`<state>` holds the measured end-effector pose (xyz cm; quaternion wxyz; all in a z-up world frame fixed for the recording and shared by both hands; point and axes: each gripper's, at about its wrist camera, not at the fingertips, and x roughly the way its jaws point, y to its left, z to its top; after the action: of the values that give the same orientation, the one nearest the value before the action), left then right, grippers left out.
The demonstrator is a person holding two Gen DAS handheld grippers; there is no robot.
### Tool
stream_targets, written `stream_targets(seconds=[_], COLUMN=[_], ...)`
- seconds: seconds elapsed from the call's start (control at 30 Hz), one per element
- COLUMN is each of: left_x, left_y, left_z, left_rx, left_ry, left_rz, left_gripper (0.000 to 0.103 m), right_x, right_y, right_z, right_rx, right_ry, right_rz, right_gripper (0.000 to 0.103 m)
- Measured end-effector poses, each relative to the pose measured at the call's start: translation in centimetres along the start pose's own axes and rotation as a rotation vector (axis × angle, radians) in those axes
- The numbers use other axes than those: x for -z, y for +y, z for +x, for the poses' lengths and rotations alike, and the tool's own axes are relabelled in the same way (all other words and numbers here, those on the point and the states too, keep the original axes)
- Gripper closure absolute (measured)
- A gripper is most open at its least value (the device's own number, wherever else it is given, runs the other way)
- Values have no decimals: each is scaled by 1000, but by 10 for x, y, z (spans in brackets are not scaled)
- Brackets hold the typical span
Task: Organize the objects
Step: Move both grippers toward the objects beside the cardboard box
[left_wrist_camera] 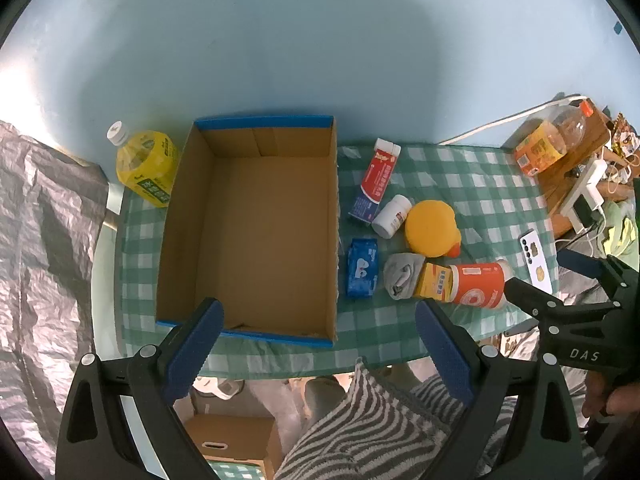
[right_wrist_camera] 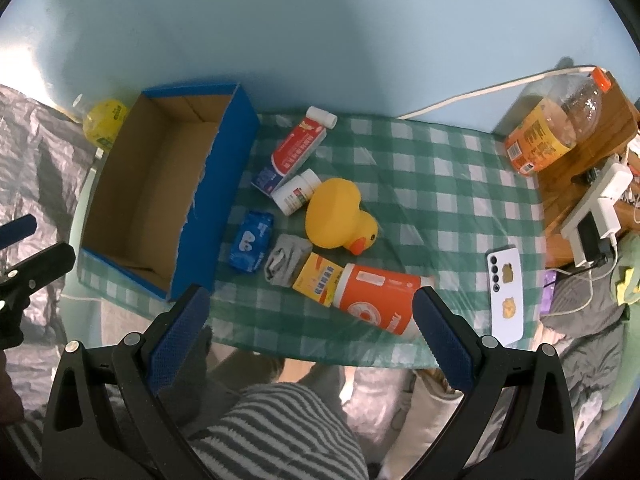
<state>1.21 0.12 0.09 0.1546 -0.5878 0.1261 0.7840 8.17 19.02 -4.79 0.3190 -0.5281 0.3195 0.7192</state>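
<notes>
On the checked cloth [right_wrist_camera: 440, 168] right of the empty cardboard box [left_wrist_camera: 256, 216] lie a rubber duck [right_wrist_camera: 340, 216], orange cup [right_wrist_camera: 376, 304], tissue pack [right_wrist_camera: 252, 246] and pill bottle [right_wrist_camera: 296, 192]. Both the left gripper [left_wrist_camera: 316, 352] and right gripper [right_wrist_camera: 308, 340] hover wide apart, holding nothing. Judging by this, sorting is only starting; next, the right closes on the near cup

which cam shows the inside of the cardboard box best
The left wrist view: it looks almost straight down into the cardboard box, showing its whole bare floor. The right wrist view sees it obliquely at the left, its blue side wall hiding part of the floor.
</notes>
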Motion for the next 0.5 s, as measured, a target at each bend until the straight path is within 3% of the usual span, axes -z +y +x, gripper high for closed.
stream_targets(seconds=[0.5], left_x=[3], left_y=[-1], left_z=[1], left_rx=[20], left_ry=[-5], left_rz=[68], left_gripper=[6], right_x=[1], right_y=[-8], right_z=[-1], right_rx=[29], right_ry=[-8], right_rz=[32], right_gripper=[1])
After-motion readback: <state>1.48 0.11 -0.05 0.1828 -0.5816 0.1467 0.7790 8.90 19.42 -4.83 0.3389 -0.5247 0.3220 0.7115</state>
